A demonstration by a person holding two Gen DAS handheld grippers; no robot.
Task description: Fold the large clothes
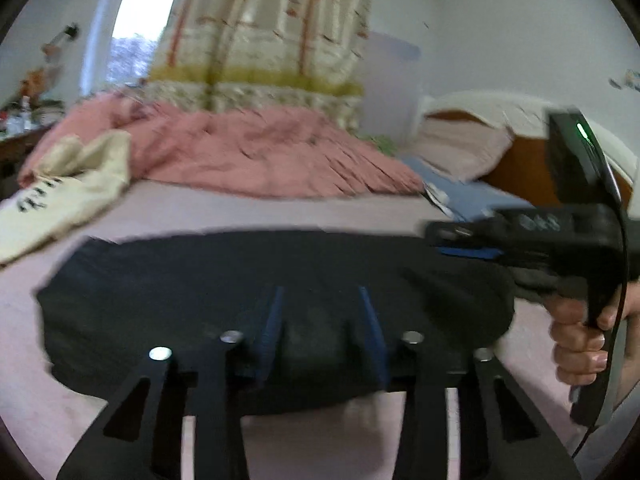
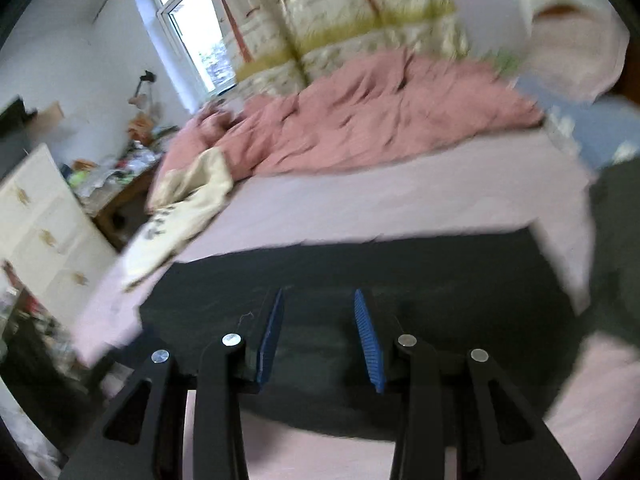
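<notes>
Dark garment, matte black/charcoal cloth, lies flat on the pale pink bedsheet w/ a straight far edge and a rounded, folded-over near edge; the weave is lost to motion blur. Left gripper: black plastic arms w/ silver rivets, blue ribbed pads, jaws apart w/ a gap between them, hanging over the garment; pads don't look to be pinching cloth, but blur and dark-on-dark make contact hard to call. Right gripper: same build, jaws parted and free of cloth, over the same dark fabric; in the left wrist view its body enters from the right edge, a hand wrapped on the handle, partly cut off. Behind: crumpled pink duvet, soft and rumpled; cream garment w/ dark print, unreadable; patterned curtain; white drawer unit at left, smeared.
</notes>
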